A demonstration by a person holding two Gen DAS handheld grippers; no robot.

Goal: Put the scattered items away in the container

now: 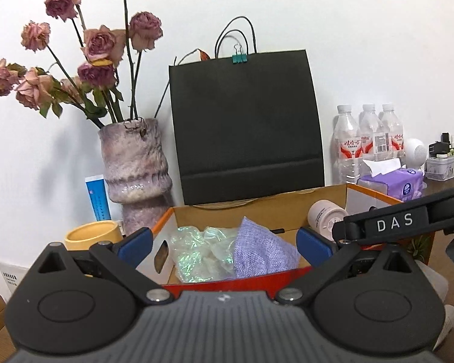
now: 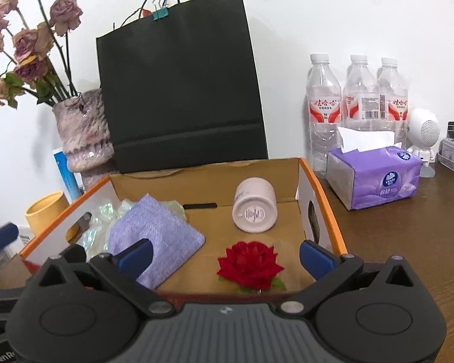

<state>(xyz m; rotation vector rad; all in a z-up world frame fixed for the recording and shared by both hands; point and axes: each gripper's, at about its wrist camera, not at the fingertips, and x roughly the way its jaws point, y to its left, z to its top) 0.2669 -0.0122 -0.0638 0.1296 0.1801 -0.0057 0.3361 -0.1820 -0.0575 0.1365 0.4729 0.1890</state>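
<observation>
An open cardboard box (image 2: 317, 181) with an orange rim stands on the wooden table. Inside lie a purple cloth (image 2: 157, 230), a crumpled iridescent plastic wrap (image 2: 101, 220), a white jar (image 2: 254, 208) on its side and a red rose head (image 2: 248, 264). My right gripper (image 2: 225, 257) is open and empty above the box's near edge, over the rose. My left gripper (image 1: 225, 243) is open and empty at the box's (image 1: 257, 208) near edge, facing the cloth (image 1: 261, 249), the wrap (image 1: 196, 251) and the jar (image 1: 325, 216).
Behind the box stand a black paper bag (image 2: 181, 90) and a vase of dried roses (image 1: 136, 172). Three water bottles (image 2: 357, 103), a purple tissue pack (image 2: 375, 175) and a white speaker (image 2: 423, 130) are at the right. A yellow tube (image 1: 90, 236) stands left of the box.
</observation>
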